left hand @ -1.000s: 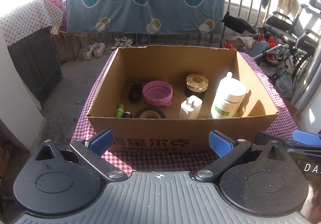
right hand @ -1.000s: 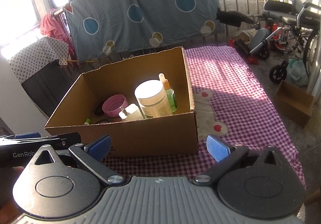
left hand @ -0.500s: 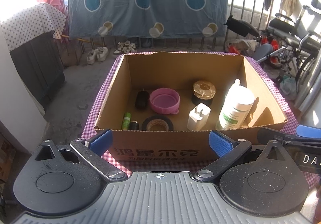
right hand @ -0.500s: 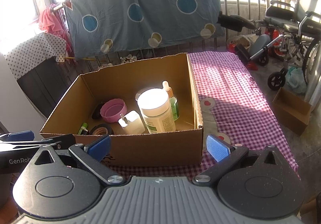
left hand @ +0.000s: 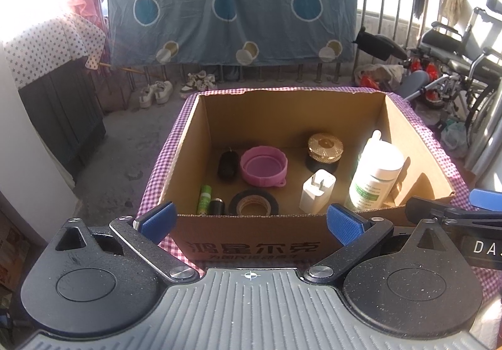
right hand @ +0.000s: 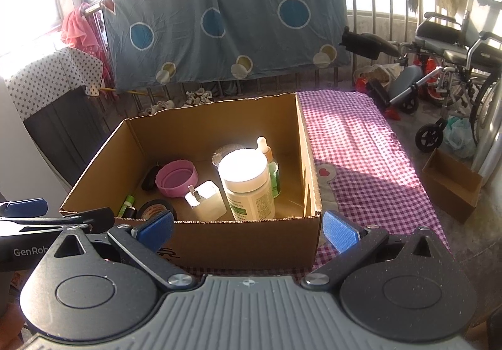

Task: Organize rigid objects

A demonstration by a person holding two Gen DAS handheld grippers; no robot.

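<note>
An open cardboard box stands on a purple checked cloth. Inside lie a pink lid, a white charger plug, a white bottle with a green label, a gold-lidded jar, a black tape roll, a green tube, a black mouse-like object and a green dropper bottle. My left gripper is open and empty before the box's near wall. My right gripper is open and empty, also at the near wall.
The checked cloth stretches right of the box. A small cardboard box sits on the floor at right. A wheelchair and a railing with a blue sheet stand behind. A dark cabinet is at left.
Both grippers have risen and tilted, so the views look more down into the box. Both stay open and empty. Nothing in the box has moved.
</note>
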